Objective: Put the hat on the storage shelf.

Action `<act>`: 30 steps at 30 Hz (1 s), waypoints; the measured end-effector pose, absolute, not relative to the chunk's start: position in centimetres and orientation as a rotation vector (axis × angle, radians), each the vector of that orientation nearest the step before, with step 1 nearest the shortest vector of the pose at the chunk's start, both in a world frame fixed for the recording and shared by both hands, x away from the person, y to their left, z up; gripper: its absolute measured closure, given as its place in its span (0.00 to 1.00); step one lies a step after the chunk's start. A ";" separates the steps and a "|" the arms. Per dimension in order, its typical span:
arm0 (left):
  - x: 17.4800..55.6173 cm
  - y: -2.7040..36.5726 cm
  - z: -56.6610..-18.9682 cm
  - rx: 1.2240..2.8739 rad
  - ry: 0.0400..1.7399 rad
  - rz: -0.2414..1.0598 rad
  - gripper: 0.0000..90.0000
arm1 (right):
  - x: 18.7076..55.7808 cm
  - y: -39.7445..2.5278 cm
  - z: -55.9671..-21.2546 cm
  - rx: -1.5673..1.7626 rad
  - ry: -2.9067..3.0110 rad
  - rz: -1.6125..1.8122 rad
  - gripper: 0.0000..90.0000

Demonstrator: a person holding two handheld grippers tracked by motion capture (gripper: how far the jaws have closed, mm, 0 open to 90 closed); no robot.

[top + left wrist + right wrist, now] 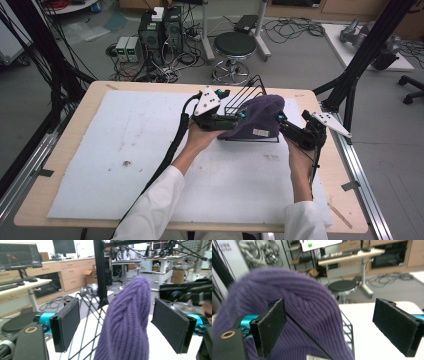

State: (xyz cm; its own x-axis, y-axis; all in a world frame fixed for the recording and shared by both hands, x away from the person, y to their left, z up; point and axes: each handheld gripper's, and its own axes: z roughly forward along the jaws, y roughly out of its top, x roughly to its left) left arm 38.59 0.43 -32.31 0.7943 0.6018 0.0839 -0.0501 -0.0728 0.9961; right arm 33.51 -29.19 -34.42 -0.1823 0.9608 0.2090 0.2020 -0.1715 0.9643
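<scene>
A purple knitted hat (257,118) sits draped over a black wire rack (248,98) right of centre in the high view, on the white mat (125,145) covering the table (60,150). The left gripper (241,115) meets the hat's left side; in its own view the jaws stand wide apart with the knit rising between them. The right gripper (281,117) is at the hat's right edge, jaws likewise spread, gripping nothing. A white label (260,132) shows on the hat's lower edge.
</scene>
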 end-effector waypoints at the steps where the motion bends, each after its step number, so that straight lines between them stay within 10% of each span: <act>1: 38.5 0.9 -32.2 1.556 0.458 0.576 0.25 | 33.3 -29.2 -34.2 1.379 1.387 1.420 0.12; 30: 33.9 15.9 -32.7 1.323 0.649 0.752 0.24 | 28.5 -27.7 -36.6 1.227 1.253 1.397 0.12</act>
